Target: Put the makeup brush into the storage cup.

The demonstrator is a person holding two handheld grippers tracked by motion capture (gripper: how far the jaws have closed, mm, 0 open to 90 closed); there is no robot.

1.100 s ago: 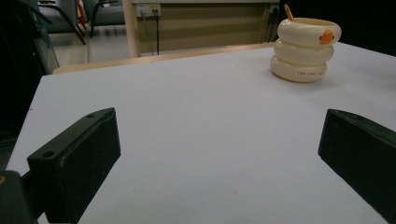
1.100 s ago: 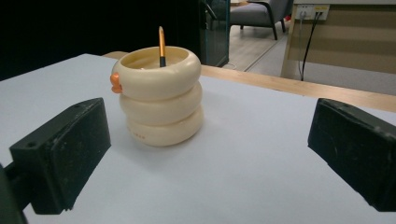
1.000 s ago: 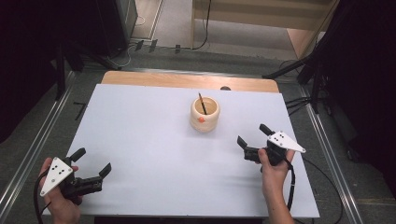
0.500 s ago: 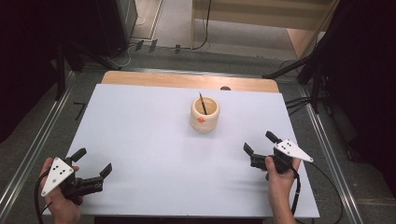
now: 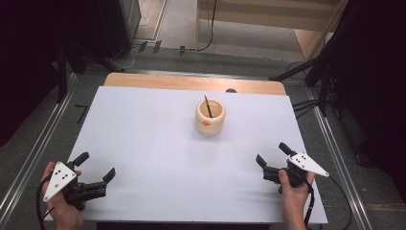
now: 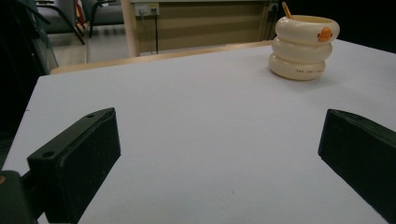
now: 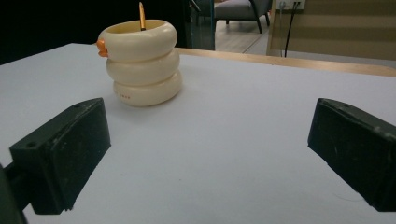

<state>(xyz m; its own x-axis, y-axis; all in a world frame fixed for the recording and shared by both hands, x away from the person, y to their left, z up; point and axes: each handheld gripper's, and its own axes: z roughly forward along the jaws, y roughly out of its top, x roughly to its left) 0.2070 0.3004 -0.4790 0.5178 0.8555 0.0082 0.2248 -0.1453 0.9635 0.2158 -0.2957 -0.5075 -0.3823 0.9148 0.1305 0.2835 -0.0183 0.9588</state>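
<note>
- High view: the cream ringed pot (image 5: 210, 117) sits upright on the white tabletop (image 5: 158, 143), a bit past the middle toward the far edge, with a thin stick (image 5: 208, 106) leaning inside it and a little orange blob on its near side. The left gripper (image 5: 94, 173) is down at the near left corner, the right gripper (image 5: 272, 154) at the near right; both are well apart from the pot, and each has its fingers spread wide with nothing in them.
- Left gripper view: the two black fingers (image 6: 77, 156) stand far apart over bare white tabletop (image 6: 210, 140). The pot (image 6: 302, 48) is way off at the upper right, orange-tipped stick (image 6: 286, 9) poking out.
- Right gripper view: same deal, fingers (image 7: 65, 149) wide and empty. The pot (image 7: 141, 61) is ahead on the left, nearer than in the other gripper view but not touching anything, with the stick (image 7: 141, 15) standing up in it.
</note>
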